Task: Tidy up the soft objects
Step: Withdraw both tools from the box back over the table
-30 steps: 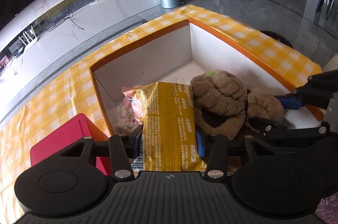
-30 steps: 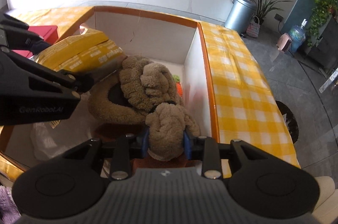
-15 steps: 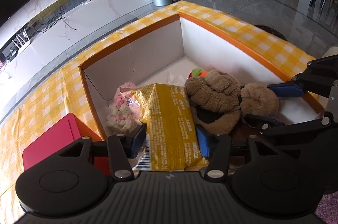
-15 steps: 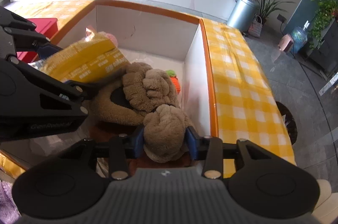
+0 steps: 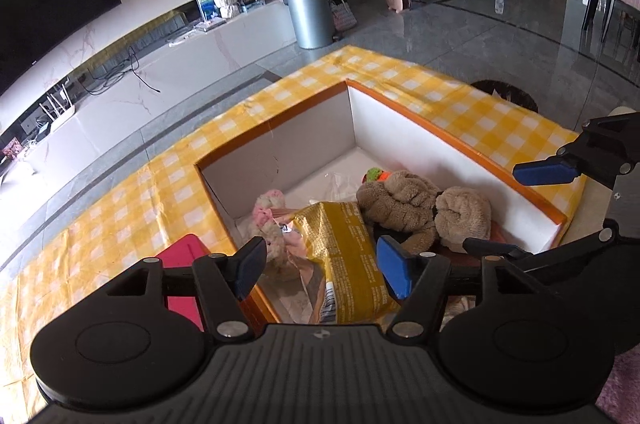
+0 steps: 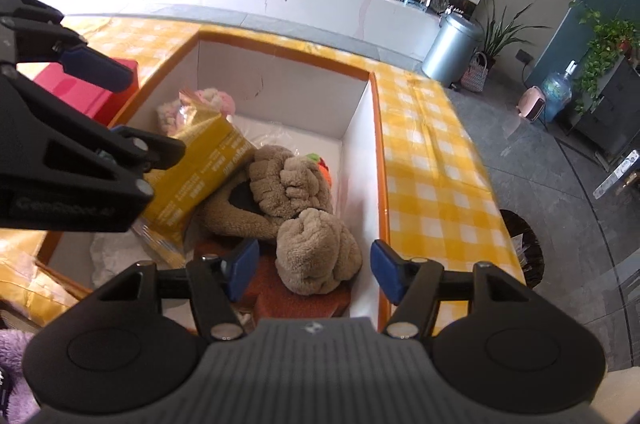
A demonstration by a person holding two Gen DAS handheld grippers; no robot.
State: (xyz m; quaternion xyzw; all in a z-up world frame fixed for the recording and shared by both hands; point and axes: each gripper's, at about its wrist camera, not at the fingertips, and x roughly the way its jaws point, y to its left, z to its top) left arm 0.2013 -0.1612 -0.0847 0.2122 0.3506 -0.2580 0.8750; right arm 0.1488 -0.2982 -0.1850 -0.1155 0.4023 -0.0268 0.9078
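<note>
An open white box with an orange rim (image 5: pixel 448 140) (image 6: pixel 362 144) holds the soft things. A yellow snack bag (image 5: pixel 346 256) (image 6: pixel 204 172) lies in it, leaning on a pink and white plush (image 5: pixel 268 212) (image 6: pixel 212 100). A brown fuzzy plush (image 5: pixel 404 200) (image 6: pixel 280 184) and a tan rolled towel (image 5: pixel 464 220) (image 6: pixel 316 252) lie beside it, on a rust-brown cloth (image 6: pixel 296 296). My left gripper (image 5: pixel 320 270) is open above the yellow bag. My right gripper (image 6: pixel 314 270) is open, raised above the tan towel.
The box sits on a yellow checked tablecloth (image 5: pixel 460 96) (image 6: pixel 432 160). A red box (image 5: pixel 184 276) (image 6: pixel 88 92) stands left of it. A green and orange toy (image 5: pixel 378 176) lies at the box's back. Purple fuzzy fabric (image 6: pixel 16 356) shows at the lower left.
Both grippers opened and pulled back upward. The left let go of the yellow bag and the right let go of the tan towel; both things now lie in the box.
</note>
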